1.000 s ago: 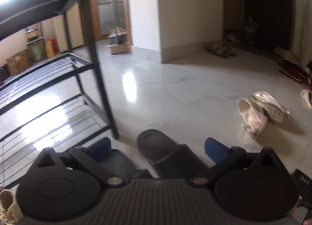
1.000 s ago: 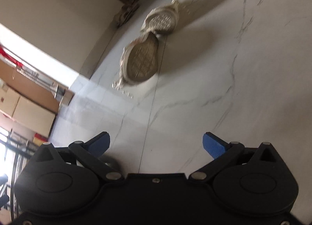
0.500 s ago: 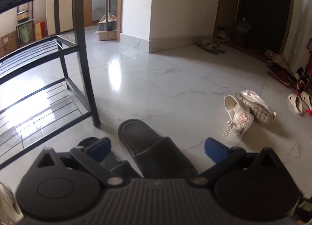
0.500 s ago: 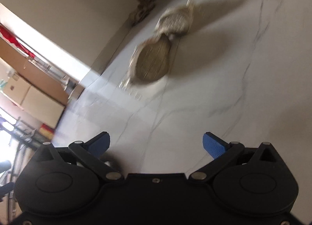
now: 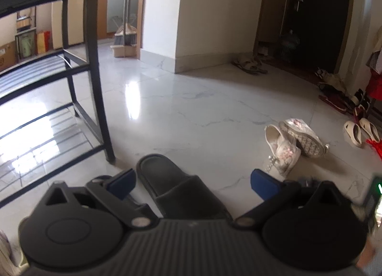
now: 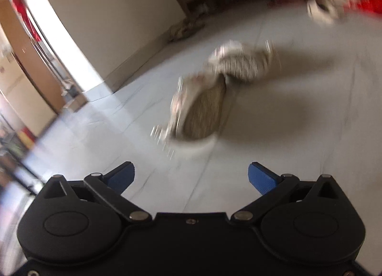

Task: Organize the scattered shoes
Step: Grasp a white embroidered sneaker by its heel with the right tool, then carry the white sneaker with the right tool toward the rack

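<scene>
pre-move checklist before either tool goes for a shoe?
1. Left tool open: ok, blue pads spread wide.
2. Black slipper lined up between the left pads: ok, nothing gripped yet.
3. Right tool open and empty: ok.
4. White sneakers ahead of the right tool: ok, lying tipped with soles showing; not yet between the pads.
5. Right view sharp enough to aim: not ok, motion blur.
6. Shoe rack shelf space free: cannot tell, only partly in view.
</scene>
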`<action>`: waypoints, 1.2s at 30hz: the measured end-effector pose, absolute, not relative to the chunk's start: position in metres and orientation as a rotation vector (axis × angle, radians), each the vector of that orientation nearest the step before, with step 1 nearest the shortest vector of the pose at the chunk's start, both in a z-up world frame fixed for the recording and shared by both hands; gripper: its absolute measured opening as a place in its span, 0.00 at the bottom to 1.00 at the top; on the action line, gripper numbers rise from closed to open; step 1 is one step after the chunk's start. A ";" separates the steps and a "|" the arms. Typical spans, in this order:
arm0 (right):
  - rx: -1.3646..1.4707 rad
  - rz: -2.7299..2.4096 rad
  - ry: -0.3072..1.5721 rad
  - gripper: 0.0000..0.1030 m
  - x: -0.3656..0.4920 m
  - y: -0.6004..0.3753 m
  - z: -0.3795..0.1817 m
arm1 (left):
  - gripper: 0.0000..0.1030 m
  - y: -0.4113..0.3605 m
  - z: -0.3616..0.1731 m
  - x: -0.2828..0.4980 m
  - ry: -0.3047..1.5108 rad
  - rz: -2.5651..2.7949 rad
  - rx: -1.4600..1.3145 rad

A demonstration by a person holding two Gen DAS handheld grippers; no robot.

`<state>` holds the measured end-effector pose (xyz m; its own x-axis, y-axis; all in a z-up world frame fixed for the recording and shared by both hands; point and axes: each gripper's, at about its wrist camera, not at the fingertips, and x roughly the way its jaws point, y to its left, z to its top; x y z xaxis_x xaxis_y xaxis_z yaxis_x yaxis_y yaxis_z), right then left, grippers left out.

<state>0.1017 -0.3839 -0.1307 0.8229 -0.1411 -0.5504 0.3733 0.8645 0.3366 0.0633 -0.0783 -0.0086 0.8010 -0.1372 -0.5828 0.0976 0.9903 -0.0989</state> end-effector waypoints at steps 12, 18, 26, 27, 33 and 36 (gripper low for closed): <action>0.365 -0.394 0.804 0.95 0.236 -0.399 -0.148 | 0.99 -0.053 -0.013 0.074 0.654 0.004 -0.135; 0.380 -0.401 0.845 0.63 0.241 -0.393 -0.162 | 0.99 -0.047 -0.016 0.079 0.672 0.020 -0.156; 0.519 -0.276 0.808 0.59 0.209 -0.386 -0.149 | 0.99 -0.038 -0.018 0.080 0.673 0.074 -0.195; 0.558 -0.245 0.795 0.59 0.202 -0.386 -0.146 | 0.99 -0.037 -0.018 0.078 0.675 0.084 -0.195; 0.777 -0.068 0.862 0.59 0.170 -0.360 -0.129 | 0.99 -0.028 -0.014 0.072 0.665 0.158 -0.216; 0.910 -0.002 0.900 0.59 0.154 -0.341 -0.125 | 0.99 -0.014 -0.009 0.064 0.645 0.224 -0.262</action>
<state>0.1537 -0.3410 -0.1250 0.6470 0.3552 -0.6746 0.3581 0.6396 0.6802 0.0644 -0.0137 -0.0088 0.7772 0.1238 -0.6169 -0.2854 0.9431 -0.1703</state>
